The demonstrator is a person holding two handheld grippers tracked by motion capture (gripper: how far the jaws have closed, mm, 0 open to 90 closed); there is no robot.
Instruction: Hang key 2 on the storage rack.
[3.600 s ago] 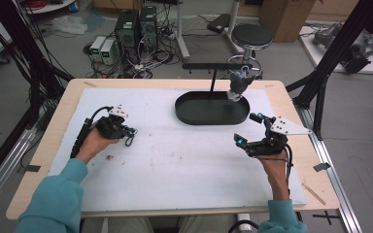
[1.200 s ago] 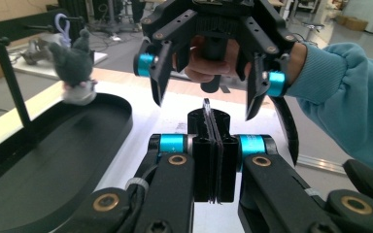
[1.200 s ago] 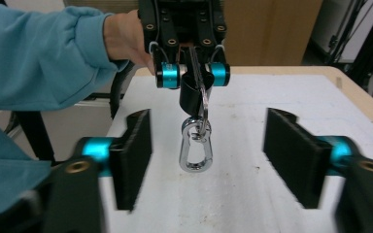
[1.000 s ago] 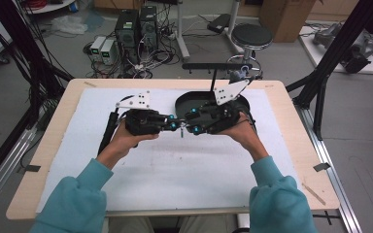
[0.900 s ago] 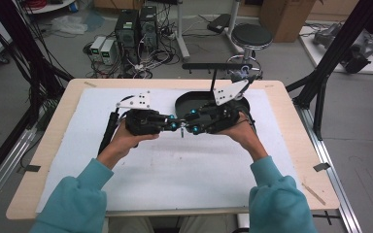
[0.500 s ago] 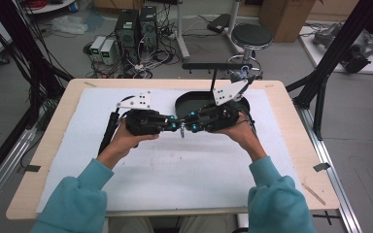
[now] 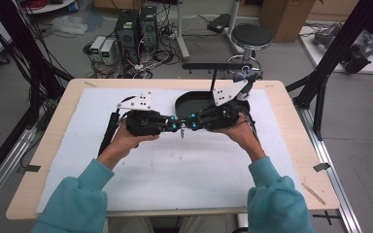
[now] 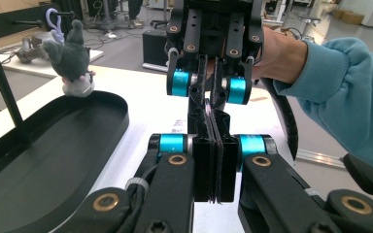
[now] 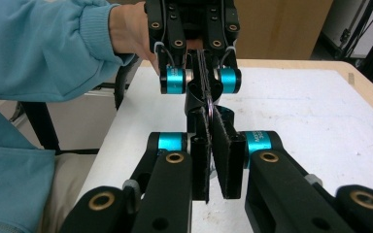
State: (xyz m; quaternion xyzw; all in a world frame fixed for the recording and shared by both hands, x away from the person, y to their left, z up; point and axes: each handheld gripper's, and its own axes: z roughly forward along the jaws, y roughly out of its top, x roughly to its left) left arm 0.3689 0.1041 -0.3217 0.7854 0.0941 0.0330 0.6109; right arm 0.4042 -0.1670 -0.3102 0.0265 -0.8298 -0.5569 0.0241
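Two grippers (image 7: 181, 127) tip-to-tip, crosswise.

We see a pale wooden worktop (image 7: 53, 145) covered by a white mat (image 7: 175, 170), standing on a grey floor (image 7: 359, 160). Behind it we find two computer towers (image 7: 137, 26) amid tangled cables, a round black stool (image 7: 252, 35) and a cardboard box (image 7: 284, 12). Black frame struts (image 7: 337, 53) rise at both sides of the worktop.
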